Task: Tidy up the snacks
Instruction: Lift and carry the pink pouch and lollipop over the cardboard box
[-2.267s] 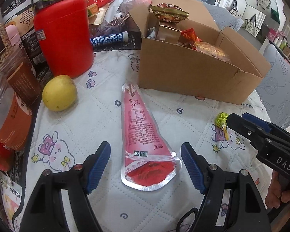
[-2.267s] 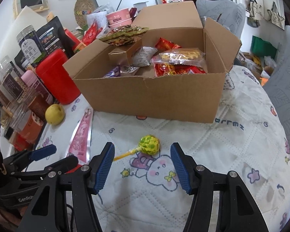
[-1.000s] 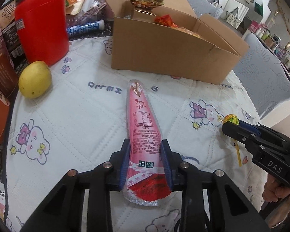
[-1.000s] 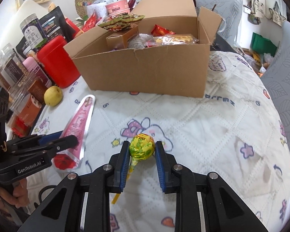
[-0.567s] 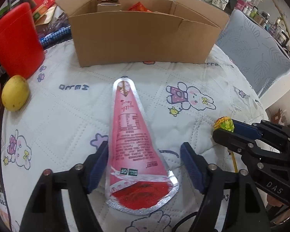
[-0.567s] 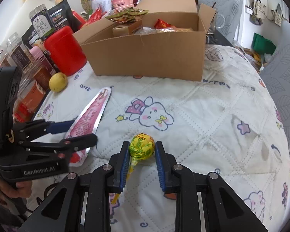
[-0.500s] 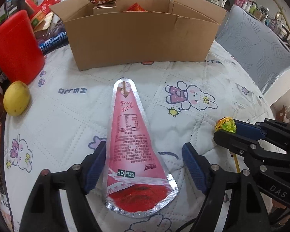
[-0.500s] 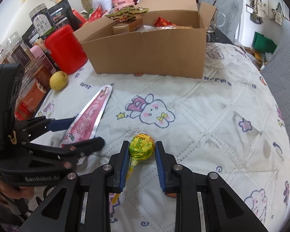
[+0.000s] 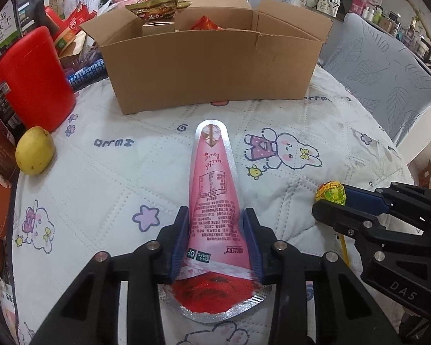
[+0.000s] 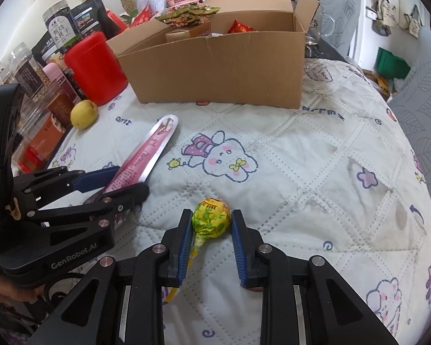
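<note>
Left gripper point(image 9: 215, 230): clamped again on the wide end of the pink cone-shaped snack pouch point(image 9: 214, 189); half a second ago its jaws stood apart.
Right gripper point(image 10: 211, 227): unchanged, closed on the yellow-green lollipop point(image 10: 211, 215).
Pouch: on the quilted cloth point(image 9: 115, 172), tip toward the cardboard box point(image 9: 209, 66).
Box: holds other snacks.

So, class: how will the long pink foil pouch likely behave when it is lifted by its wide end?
The pink pouch looks thin and flat, so its far tip will probably droop. Its foil edges may slip between the left gripper fingers.
</note>
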